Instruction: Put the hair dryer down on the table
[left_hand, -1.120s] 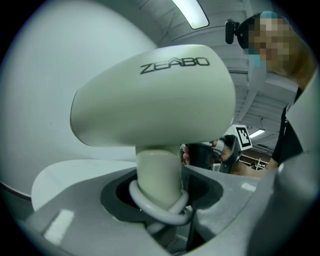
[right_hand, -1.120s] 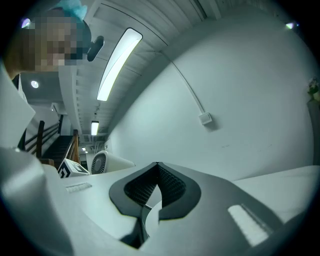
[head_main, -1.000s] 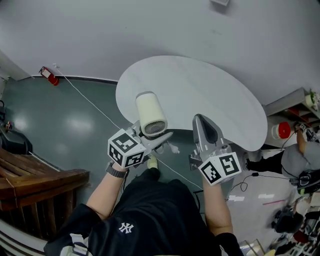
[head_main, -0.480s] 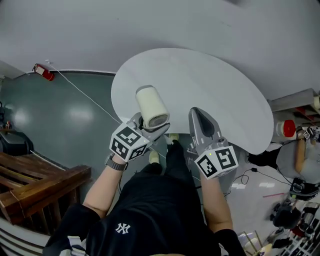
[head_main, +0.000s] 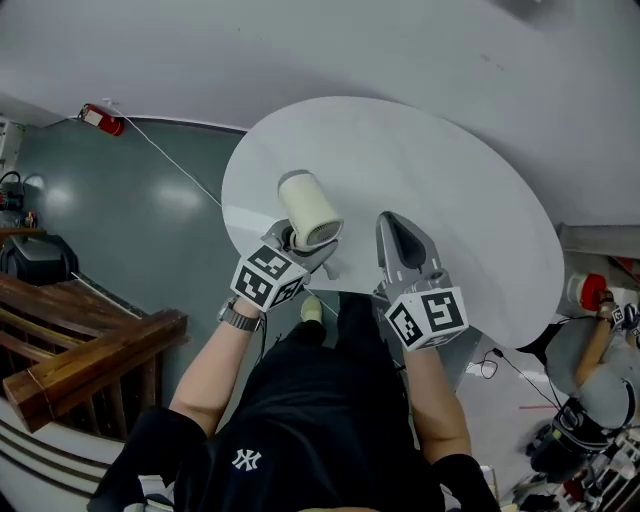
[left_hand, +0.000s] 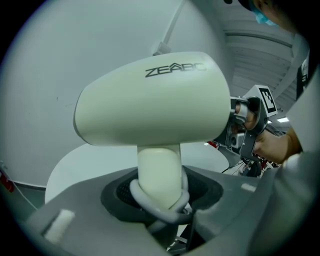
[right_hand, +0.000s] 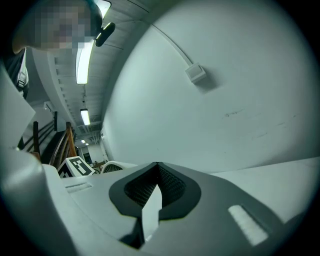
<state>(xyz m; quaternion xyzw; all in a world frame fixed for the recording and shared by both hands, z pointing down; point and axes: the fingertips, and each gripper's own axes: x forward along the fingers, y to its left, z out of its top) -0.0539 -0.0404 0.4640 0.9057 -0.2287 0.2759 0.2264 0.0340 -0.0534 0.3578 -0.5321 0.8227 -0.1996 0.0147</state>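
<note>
Smooth plastic hair dryer (left_hand: 150, 100), matt table (head_main: 420, 170), glossy floor (head_main: 130, 230)

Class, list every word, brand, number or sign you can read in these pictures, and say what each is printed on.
"ZEABC": grey lettering on the barrel of the hair dryer, left gripper view; the last letters are faint.
"NY": white interlocked emblem on the person's black shirt, head view.
The marker cubes carry black and white square patterns only, no letters or numbers.
Nothing else can be read.
</note>
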